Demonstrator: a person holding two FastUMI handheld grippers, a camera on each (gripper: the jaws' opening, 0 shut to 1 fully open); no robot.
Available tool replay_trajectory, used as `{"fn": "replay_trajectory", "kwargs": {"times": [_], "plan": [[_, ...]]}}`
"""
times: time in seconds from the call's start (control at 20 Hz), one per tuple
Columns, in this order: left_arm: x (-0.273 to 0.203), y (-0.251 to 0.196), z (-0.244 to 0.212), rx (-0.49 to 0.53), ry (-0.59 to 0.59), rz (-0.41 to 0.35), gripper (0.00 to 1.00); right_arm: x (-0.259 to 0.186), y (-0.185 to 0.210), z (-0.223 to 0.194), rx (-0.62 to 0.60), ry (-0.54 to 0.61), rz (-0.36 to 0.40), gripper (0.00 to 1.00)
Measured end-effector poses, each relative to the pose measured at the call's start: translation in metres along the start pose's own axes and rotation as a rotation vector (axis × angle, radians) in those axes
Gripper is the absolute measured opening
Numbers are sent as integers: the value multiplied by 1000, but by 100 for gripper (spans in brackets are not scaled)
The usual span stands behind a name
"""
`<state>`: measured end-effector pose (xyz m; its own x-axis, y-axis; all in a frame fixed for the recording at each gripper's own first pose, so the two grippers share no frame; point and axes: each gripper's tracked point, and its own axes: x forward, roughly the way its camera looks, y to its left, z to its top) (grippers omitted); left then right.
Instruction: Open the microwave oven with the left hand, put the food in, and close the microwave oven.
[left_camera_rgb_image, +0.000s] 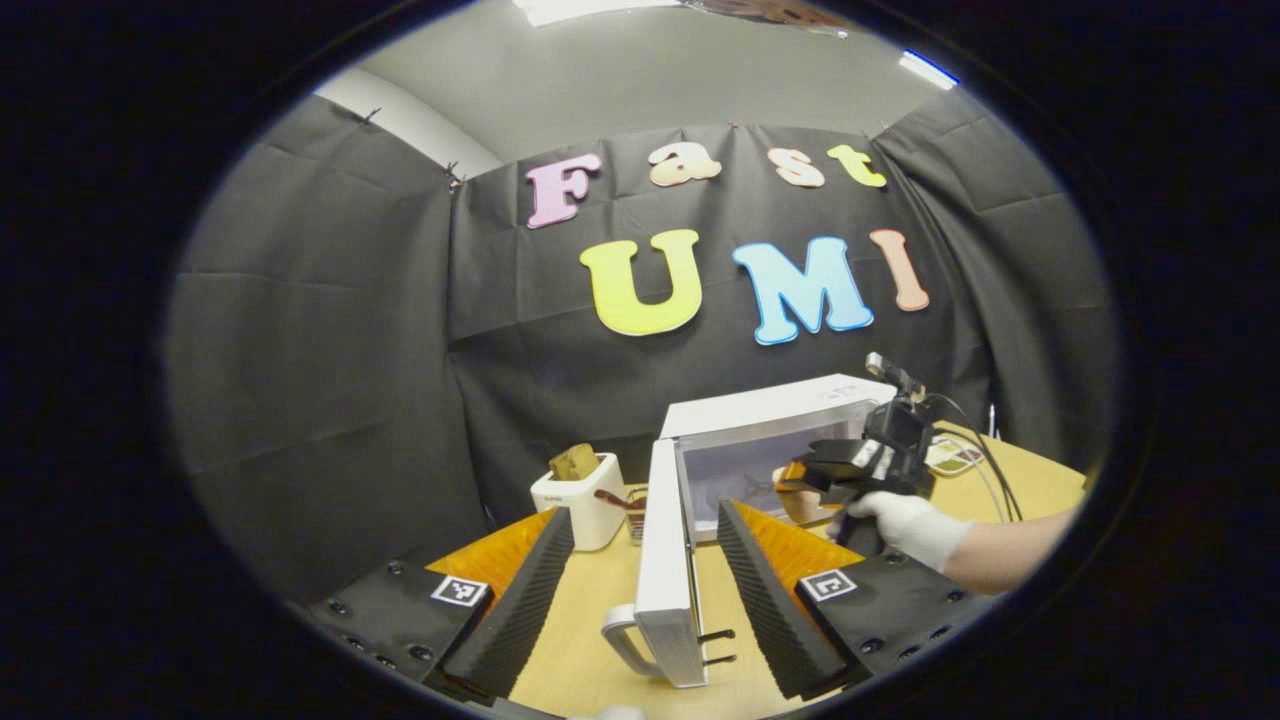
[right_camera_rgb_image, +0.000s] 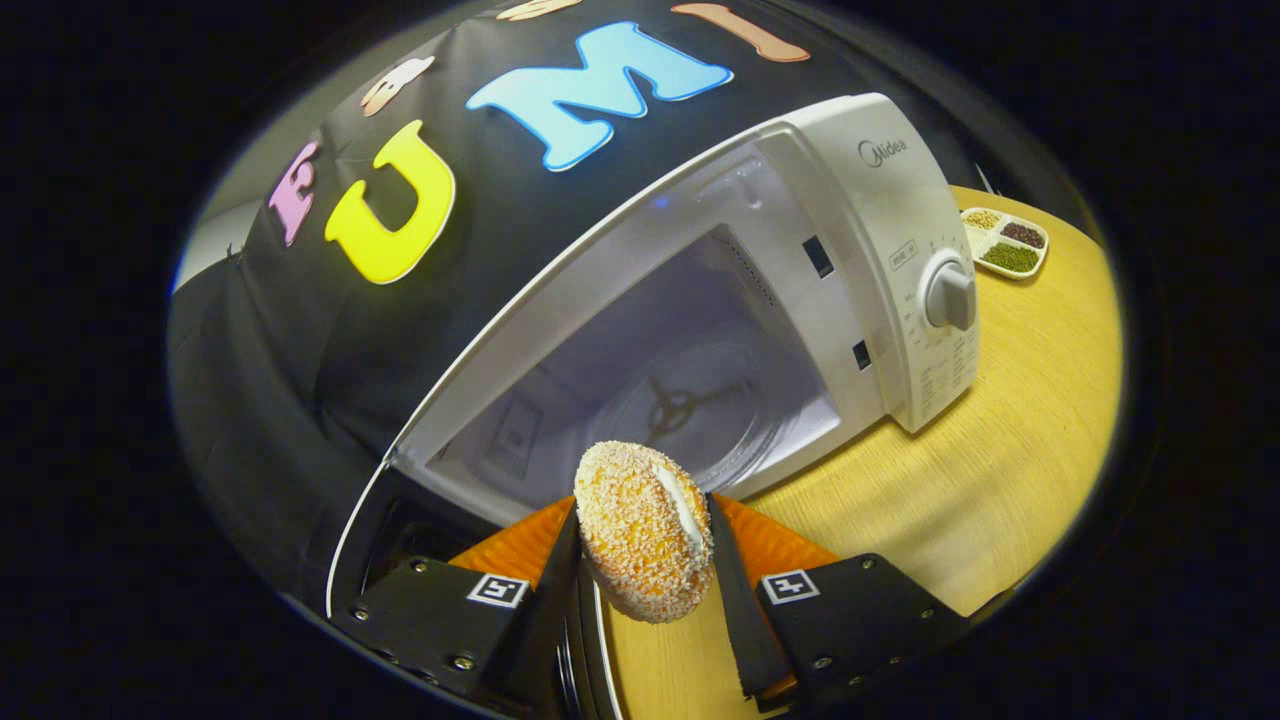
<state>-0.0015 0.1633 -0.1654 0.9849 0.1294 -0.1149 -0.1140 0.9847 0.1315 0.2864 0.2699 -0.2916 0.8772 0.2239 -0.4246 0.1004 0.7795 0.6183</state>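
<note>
Microwave (right_camera_rgb_image: 700, 330) door (left_camera_rgb_image: 665, 560) is wide open already, and the left gripper (left_camera_rgb_image: 645, 590) has its fingers spread apart on both sides of it. Right gripper (right_camera_rgb_image: 645, 590) squeezes the crumbly bun (right_camera_rgb_image: 643, 545) near the oven's mouth. Bun must go in, then door must shut.

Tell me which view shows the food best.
The right gripper view: the crumb-coated food sits large and close, clamped between the right gripper fingers before the open microwave. In the left gripper view it is only a small orange patch at that gripper's tips, by the microwave opening.
</note>
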Motion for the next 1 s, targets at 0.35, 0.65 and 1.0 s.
{"fn": "replay_trajectory", "kwargs": {"times": [0.35, 0.65, 1.0], "plan": [[-5, 3, -12, -5, 12, 9, 97, 66, -2, 6, -36, -116, -124, 69], [-7, 13, -13, -10, 5, 26, 97, 65, -1, 12, -86, -142, -172, 86], [-4, 22, 4, -11, -42, 43, 97, 55, -3, 64, -265, -176, -189, 97]]}}
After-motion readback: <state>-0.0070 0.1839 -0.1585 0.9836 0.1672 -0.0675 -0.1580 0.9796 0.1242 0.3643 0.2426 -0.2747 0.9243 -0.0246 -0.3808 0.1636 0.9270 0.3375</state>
